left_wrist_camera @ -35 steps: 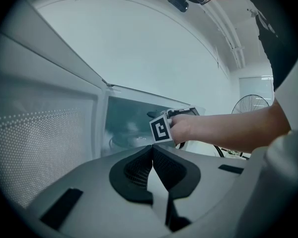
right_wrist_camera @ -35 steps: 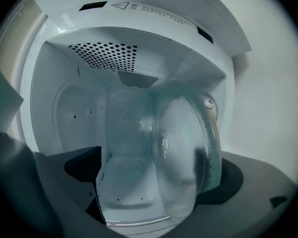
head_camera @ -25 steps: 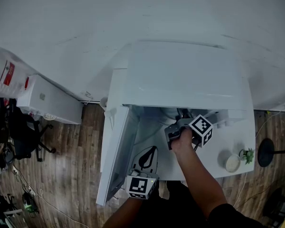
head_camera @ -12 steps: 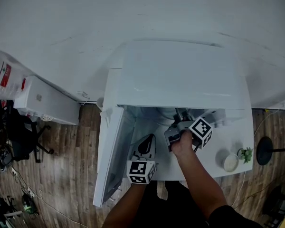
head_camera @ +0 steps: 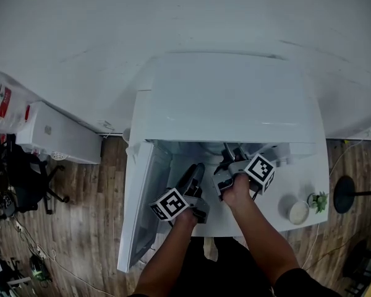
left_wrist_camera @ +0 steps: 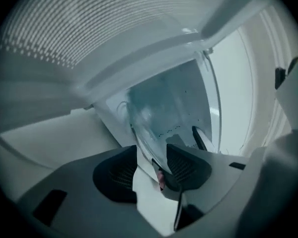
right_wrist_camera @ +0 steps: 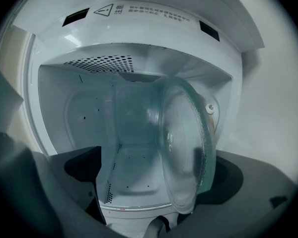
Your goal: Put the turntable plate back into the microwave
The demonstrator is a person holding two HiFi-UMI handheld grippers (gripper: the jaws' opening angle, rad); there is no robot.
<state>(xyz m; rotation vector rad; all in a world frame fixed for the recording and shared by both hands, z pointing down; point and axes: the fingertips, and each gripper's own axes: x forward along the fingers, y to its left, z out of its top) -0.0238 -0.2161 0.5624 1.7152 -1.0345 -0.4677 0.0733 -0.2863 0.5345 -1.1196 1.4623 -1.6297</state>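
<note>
The clear glass turntable plate [right_wrist_camera: 181, 148] stands on edge in the mouth of the open white microwave [head_camera: 229, 98]. My right gripper [right_wrist_camera: 156, 173] is shut on its lower rim and holds it up in front of the cavity [right_wrist_camera: 89, 113]. In the head view the right gripper [head_camera: 230, 156] reaches into the opening. My left gripper [head_camera: 195, 173] has come in beside it from the left, and its jaws are opening. In the left gripper view the plate [left_wrist_camera: 164, 108] fills the middle and its rim runs between the left gripper [left_wrist_camera: 151, 167] pads, which do not press on it.
The microwave door [head_camera: 136, 209] hangs open to the left, close to my left arm. On the white table [head_camera: 309, 178], to the right, sit a small white bowl [head_camera: 295, 212] and a little green plant [head_camera: 319, 201]. Wooden floor lies below.
My left gripper moved from the table's front edge up to the microwave mouth, rolled over, and its jaws opened round the plate's rim. The right gripper kept still with the plate.
</note>
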